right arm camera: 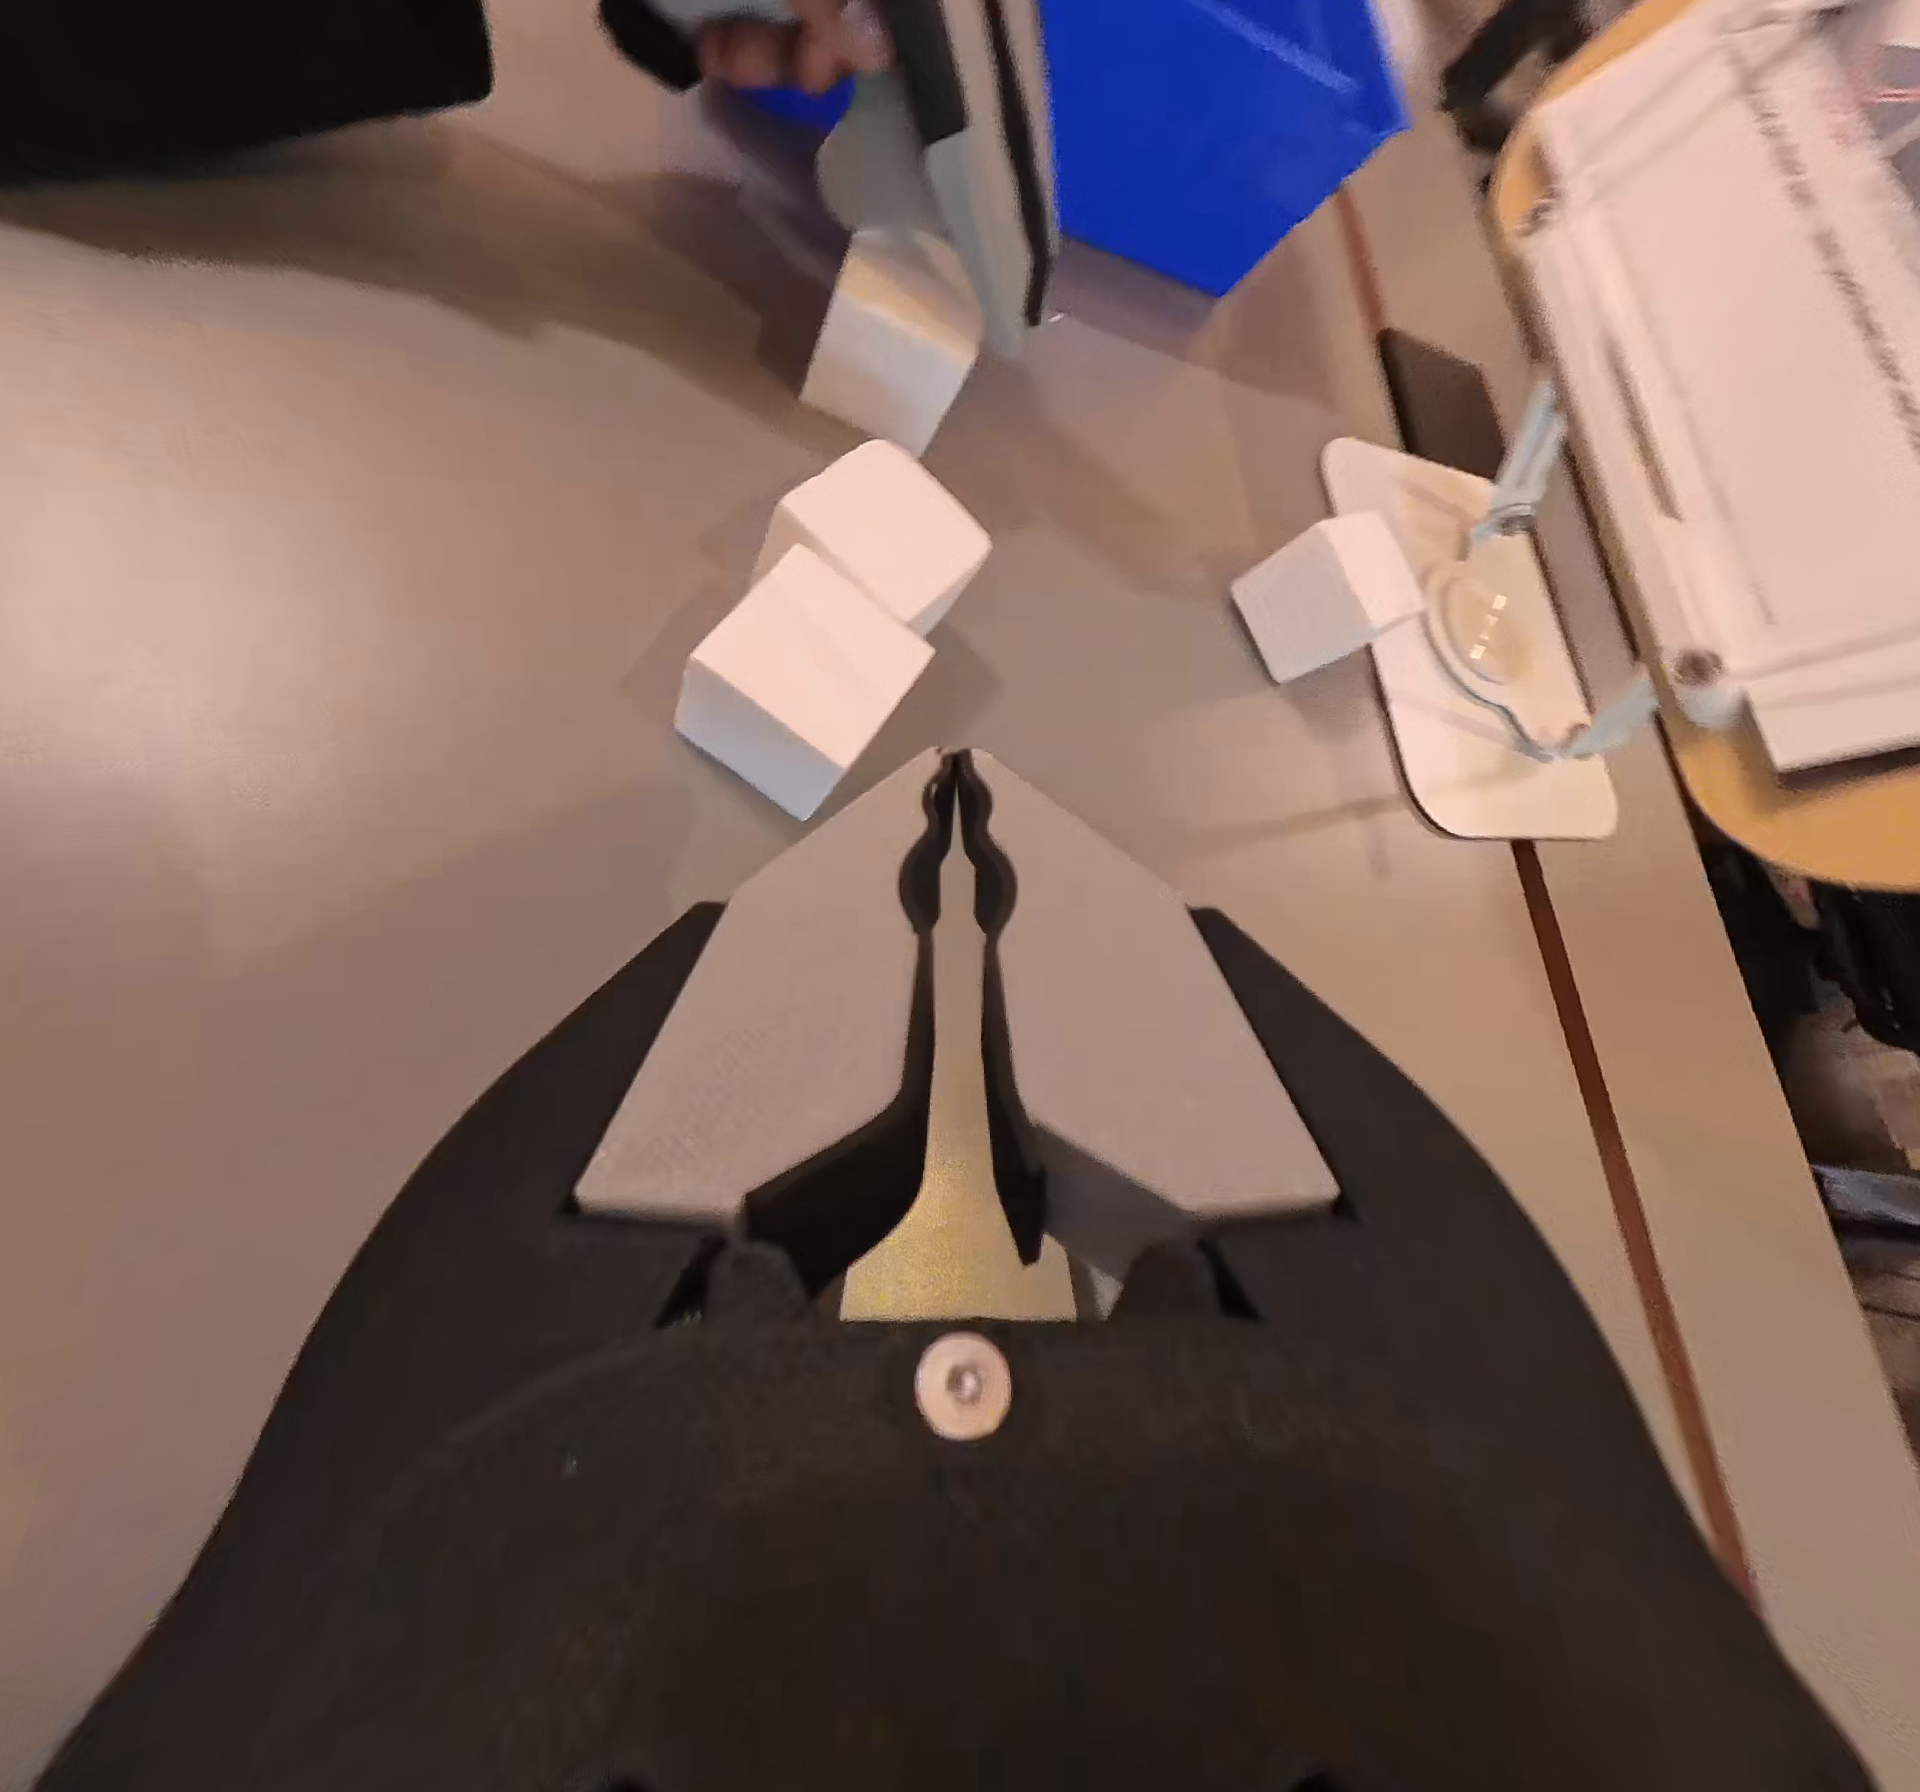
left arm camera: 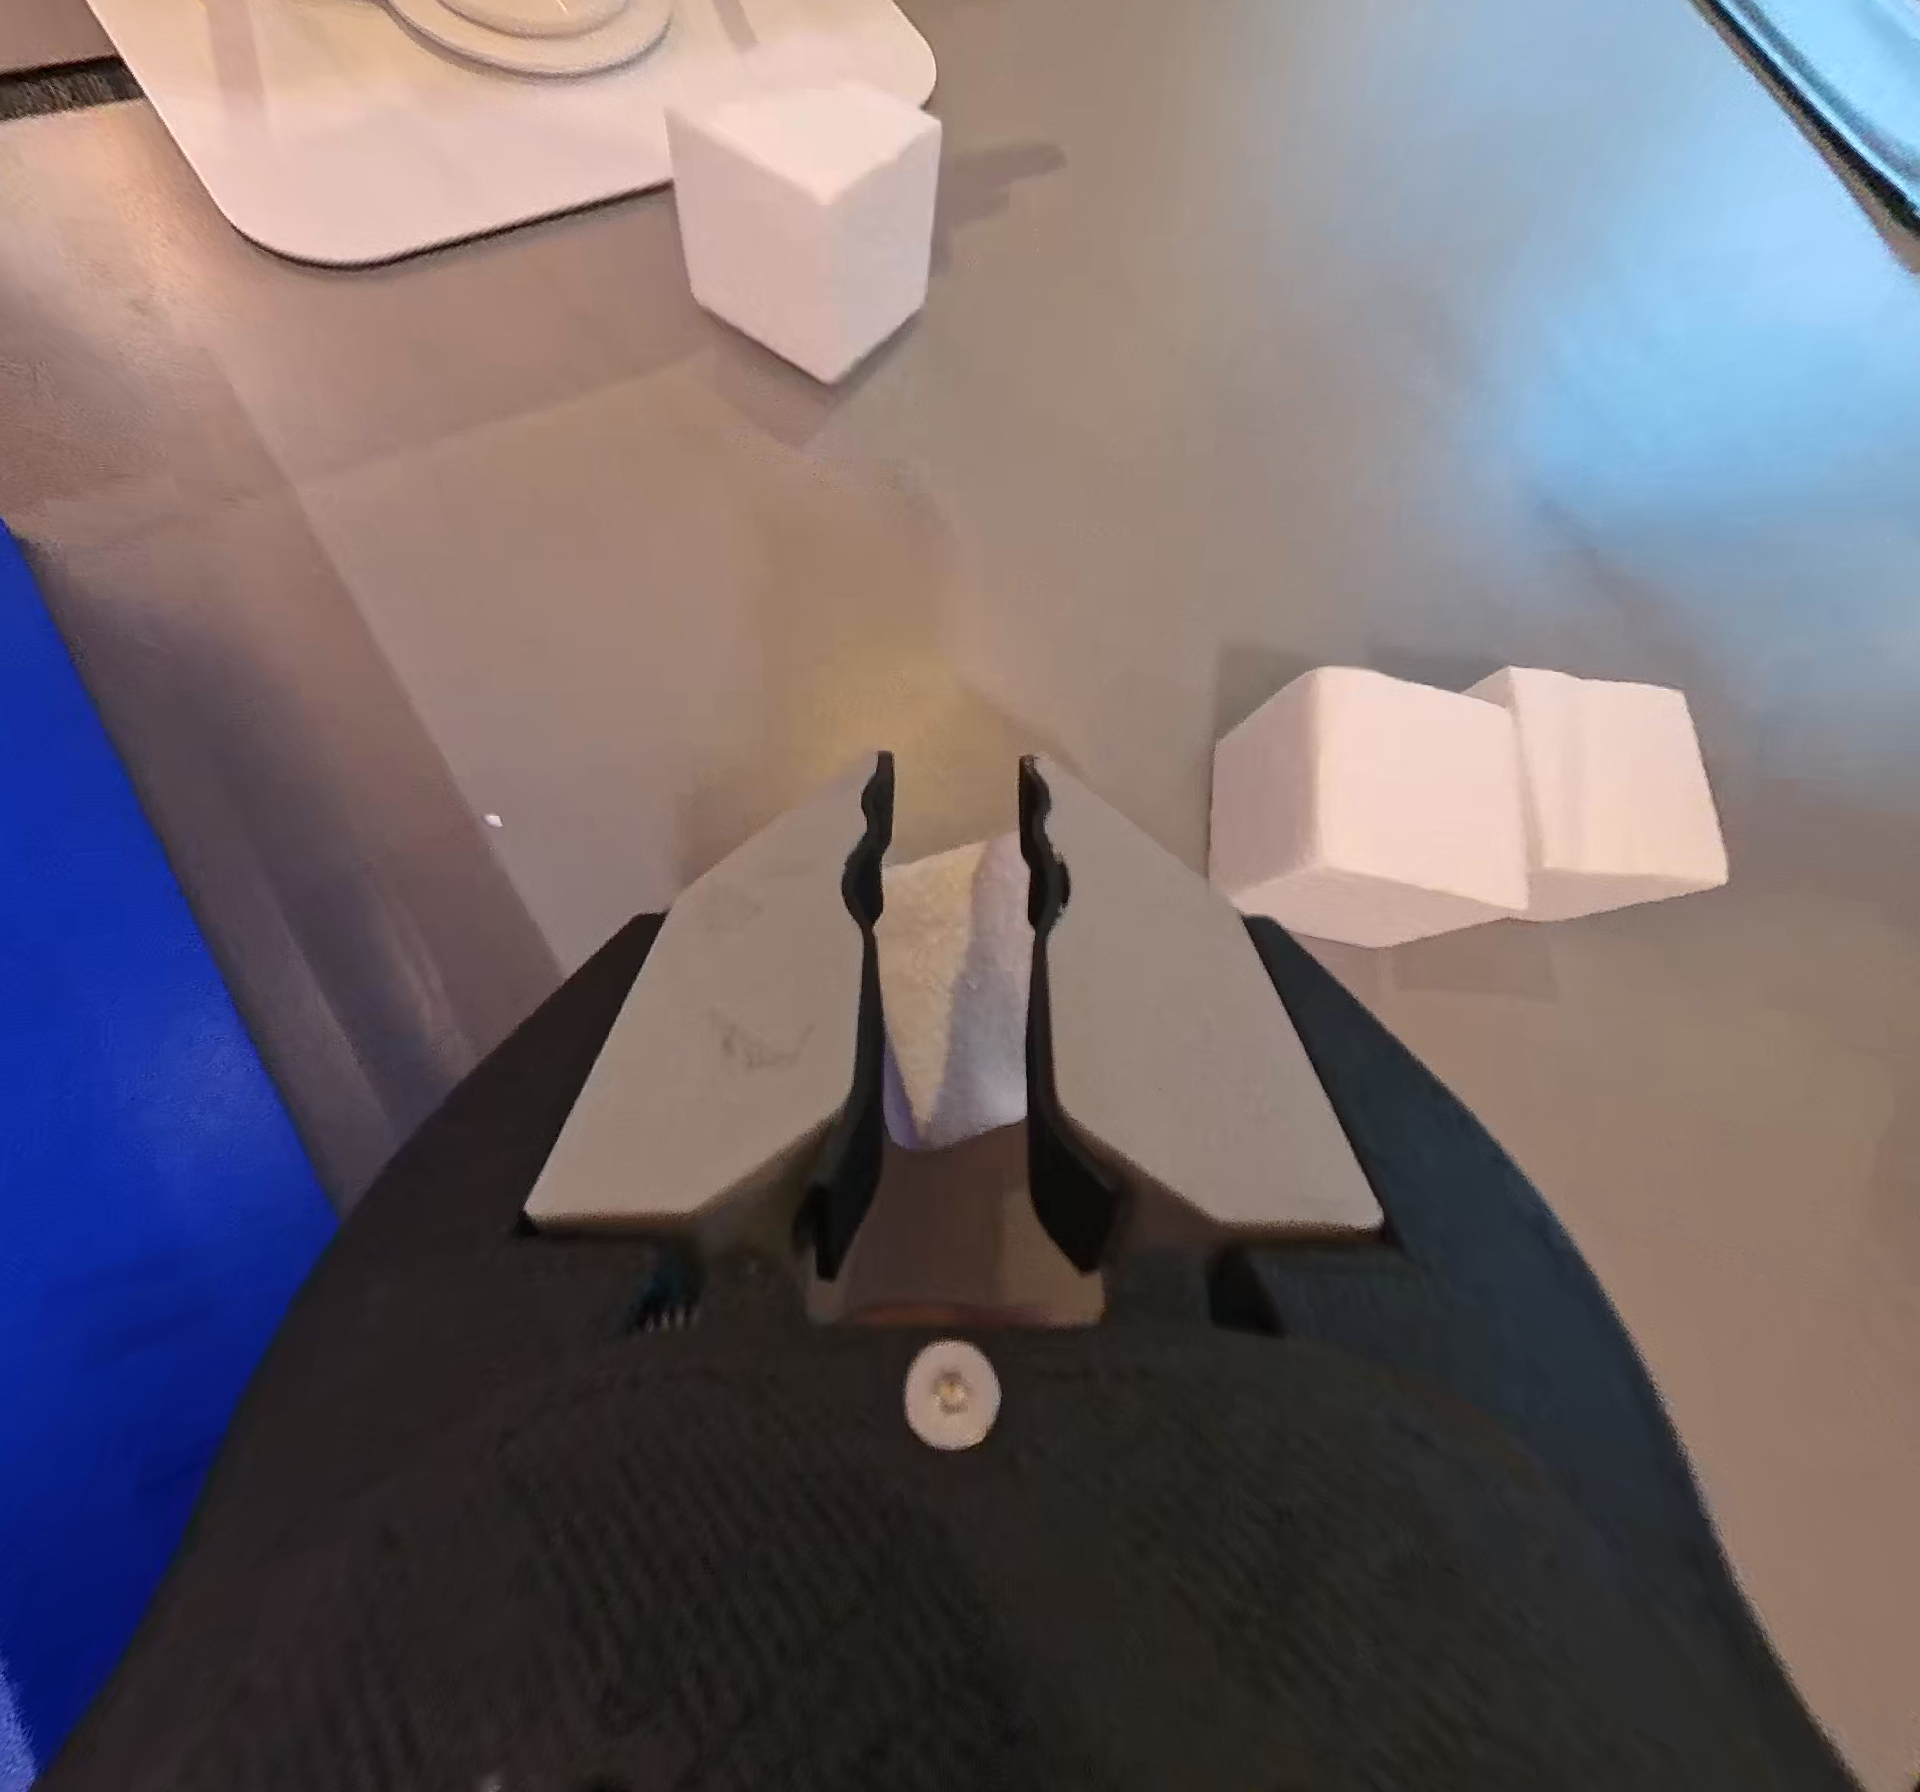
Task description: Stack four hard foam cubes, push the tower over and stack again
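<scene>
My left gripper [left arm camera: 956, 761] is shut on a white foam cube [left arm camera: 951, 994] held deep between its fingers above the grey table; the right wrist view shows this gripper [right arm camera: 987, 267] with the cube [right arm camera: 888, 345] close to the table. Two white cubes [left arm camera: 1371, 807] [left arm camera: 1610, 776] lie touching, to its right; in the right wrist view they [right arm camera: 805, 667] [right arm camera: 883, 527] lie just ahead of my right gripper [right arm camera: 957, 755], which is shut and empty. A single cube [left arm camera: 805, 225] stands farther off beside a white tray; it also shows in the right wrist view [right arm camera: 1320, 589].
A white tray [left arm camera: 312, 153] with a clear glass piece lies at the table's far edge [right arm camera: 1507, 755]. A blue bin [right arm camera: 1195, 101] stands behind the left gripper. A white box [right arm camera: 1745, 340] on a round wooden table stands at right. A dark flat object [left arm camera: 1818, 49] lies at far right. Across from one pair of fingers to the other is roughly 20 centimeters.
</scene>
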